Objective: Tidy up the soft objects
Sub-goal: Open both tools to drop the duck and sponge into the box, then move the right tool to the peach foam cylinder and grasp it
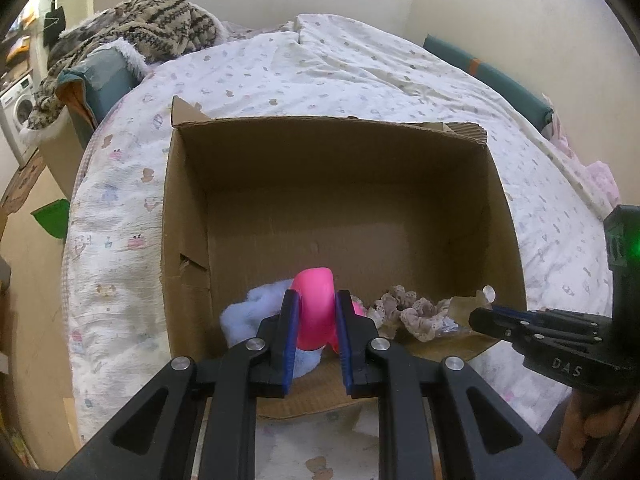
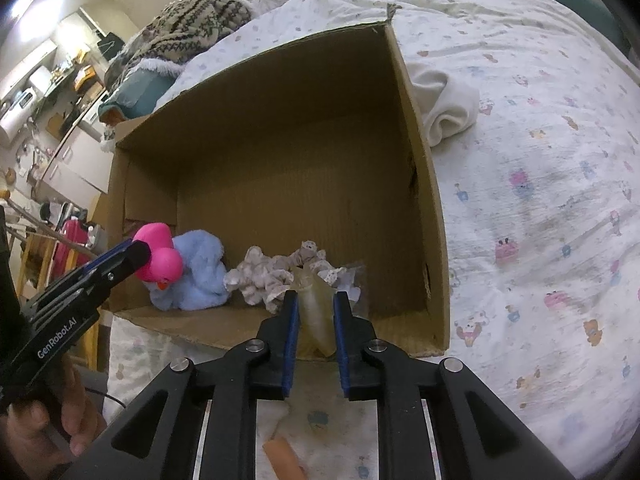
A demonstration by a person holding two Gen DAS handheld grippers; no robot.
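An open cardboard box [image 1: 328,152] [image 2: 420,184] stands on the bed. My left gripper [image 1: 316,312] is shut on a pink rubber duck [image 1: 316,312] [image 2: 158,254], held over the box's near left corner above a light blue plush cloth [image 1: 248,312] [image 2: 200,276]. My right gripper [image 2: 316,312] is shut on a translucent yellowish soft piece [image 2: 316,316] at the box's near edge; it also shows in the left wrist view [image 1: 484,318]. A beige lace scrunchie [image 1: 404,308] [image 2: 268,276] lies inside between them.
A white rolled cloth [image 2: 444,100] lies on the patterned bedsheet [image 2: 540,200] right of the box. A knitted blanket [image 1: 140,28] is heaped at the bed's far left. An orange piece [image 2: 282,458] lies on the sheet near me.
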